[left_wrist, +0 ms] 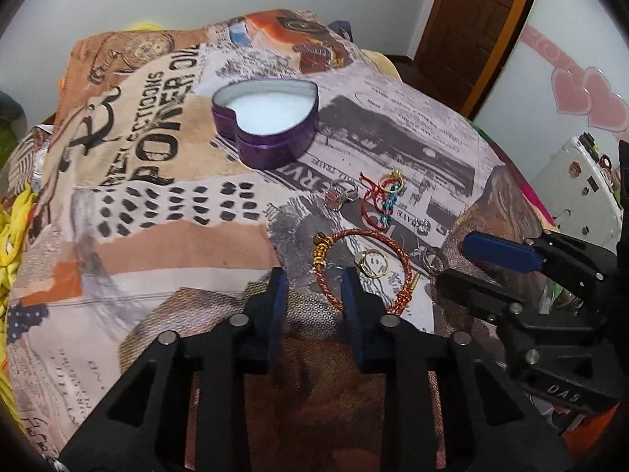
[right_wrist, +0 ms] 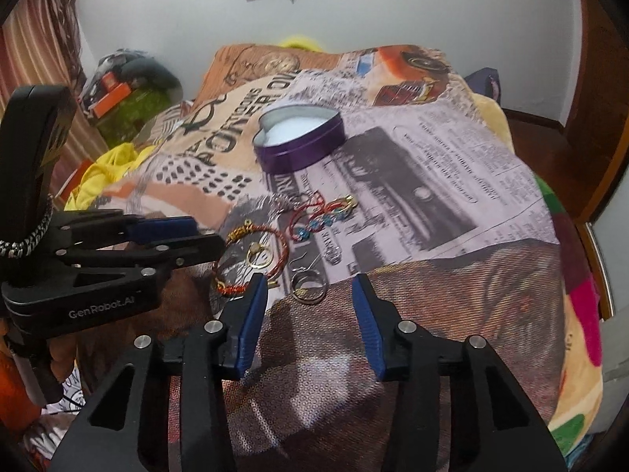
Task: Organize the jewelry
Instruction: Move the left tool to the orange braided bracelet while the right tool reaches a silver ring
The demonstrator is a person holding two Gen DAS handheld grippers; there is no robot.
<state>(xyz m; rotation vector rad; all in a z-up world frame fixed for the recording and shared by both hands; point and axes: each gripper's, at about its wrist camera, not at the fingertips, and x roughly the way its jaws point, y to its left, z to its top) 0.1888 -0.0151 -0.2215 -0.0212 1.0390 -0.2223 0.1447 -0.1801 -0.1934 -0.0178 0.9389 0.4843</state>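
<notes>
A purple heart-shaped tin (left_wrist: 271, 145) (right_wrist: 302, 157) with white padding stands open on a printed cloth (left_wrist: 157, 236). In front of it lie a red cord with blue beads (left_wrist: 387, 200) (right_wrist: 322, 218), a stone-set ring (left_wrist: 338, 192), a red-gold braided bracelet (left_wrist: 365, 232) (right_wrist: 285, 247) around a gold ring (left_wrist: 369, 253) (right_wrist: 259, 264), and silver rings (left_wrist: 432, 259) (right_wrist: 310, 275). My left gripper (left_wrist: 313, 275) (right_wrist: 208, 232) is open at the bracelet's left edge, gripping nothing. My right gripper (right_wrist: 308, 283) (left_wrist: 452, 259) is open with the silver rings lying between its tips, untouched.
The cloth covers a raised, rounded surface that drops away at the sides. Yellow fabric (right_wrist: 106, 173) is bunched to the left. A wooden door (left_wrist: 468, 19) and a white panel with pink hearts (left_wrist: 582, 94) stand to the right.
</notes>
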